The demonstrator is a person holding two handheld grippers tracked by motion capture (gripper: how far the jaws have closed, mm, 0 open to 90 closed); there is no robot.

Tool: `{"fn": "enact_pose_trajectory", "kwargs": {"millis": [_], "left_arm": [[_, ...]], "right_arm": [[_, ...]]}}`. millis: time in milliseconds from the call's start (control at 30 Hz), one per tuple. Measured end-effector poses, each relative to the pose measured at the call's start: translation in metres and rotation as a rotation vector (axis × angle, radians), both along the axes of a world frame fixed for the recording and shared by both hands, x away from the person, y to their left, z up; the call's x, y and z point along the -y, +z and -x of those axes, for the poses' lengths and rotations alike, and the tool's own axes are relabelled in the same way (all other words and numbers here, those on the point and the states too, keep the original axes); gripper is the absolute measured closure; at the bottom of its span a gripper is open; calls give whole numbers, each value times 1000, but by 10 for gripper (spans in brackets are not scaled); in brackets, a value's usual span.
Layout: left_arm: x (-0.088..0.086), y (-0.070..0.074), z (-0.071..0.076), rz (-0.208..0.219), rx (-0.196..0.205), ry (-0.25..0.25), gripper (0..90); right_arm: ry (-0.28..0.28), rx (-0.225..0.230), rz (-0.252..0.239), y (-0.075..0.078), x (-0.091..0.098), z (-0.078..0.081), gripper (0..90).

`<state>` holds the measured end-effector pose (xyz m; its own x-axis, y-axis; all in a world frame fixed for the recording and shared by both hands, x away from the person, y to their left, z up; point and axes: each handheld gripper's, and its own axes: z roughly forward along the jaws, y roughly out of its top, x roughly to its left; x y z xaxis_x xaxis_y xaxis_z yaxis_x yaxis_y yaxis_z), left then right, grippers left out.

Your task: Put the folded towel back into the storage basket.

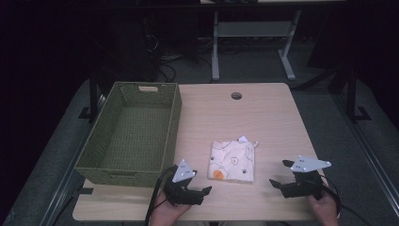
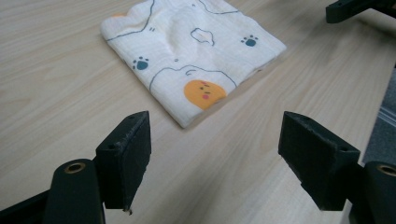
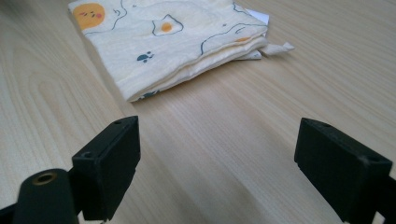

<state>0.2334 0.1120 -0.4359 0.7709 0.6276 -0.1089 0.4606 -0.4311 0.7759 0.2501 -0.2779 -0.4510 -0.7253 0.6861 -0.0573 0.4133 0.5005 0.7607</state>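
Folded printed cloth (image 1: 233, 161) flat on table (image 1: 273, 122) — both grippers off it.
Left gripper (image 1: 203, 192) at 7 o'clock, right gripper (image 1: 277, 175) at 4 — jaws apart, empty; wicker basket (image 1: 101, 155) at 9.

Light wood-grain table (image 1: 263, 117) with a round cable hole (image 1: 236, 96) near its far edge. Grey floor (image 1: 244, 66) around and beyond it. Far side: white legs of a second desk (image 1: 215, 52). Room dark at left, right and far; table itself lit.
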Motion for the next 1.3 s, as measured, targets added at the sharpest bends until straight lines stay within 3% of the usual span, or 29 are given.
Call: {"fn": "enact_pose_trajectory", "kwargs": {"millis": [433, 500, 567, 867, 1100, 1133, 1300], "left_arm": [[2, -2, -3, -30, -1, 10, 248], [2, 2, -3, 5, 0, 7, 236], [3, 4, -4, 10, 0, 8, 236], [20, 15, -12, -53, 11, -30, 235], [28, 20, -18, -75, 20, -39, 218], [31, 20, -20, -106, 23, -45, 218], [36, 24, -25, -136, 15, -61, 218]], "right_arm": [[-9, 5, -24, 1, 4, 0, 138], [-10, 0, -24, 1, 3, -1, 137], [-12, -1, -26, 1, 3, -1, 137], [-21, -9, -36, 0, 6, -3, 137], [-46, -3, -43, 0, 7, -6, 137], [-52, -6, -43, -1, 7, -7, 138], [-46, -16, -41, -2, 7, -8, 138]]}}
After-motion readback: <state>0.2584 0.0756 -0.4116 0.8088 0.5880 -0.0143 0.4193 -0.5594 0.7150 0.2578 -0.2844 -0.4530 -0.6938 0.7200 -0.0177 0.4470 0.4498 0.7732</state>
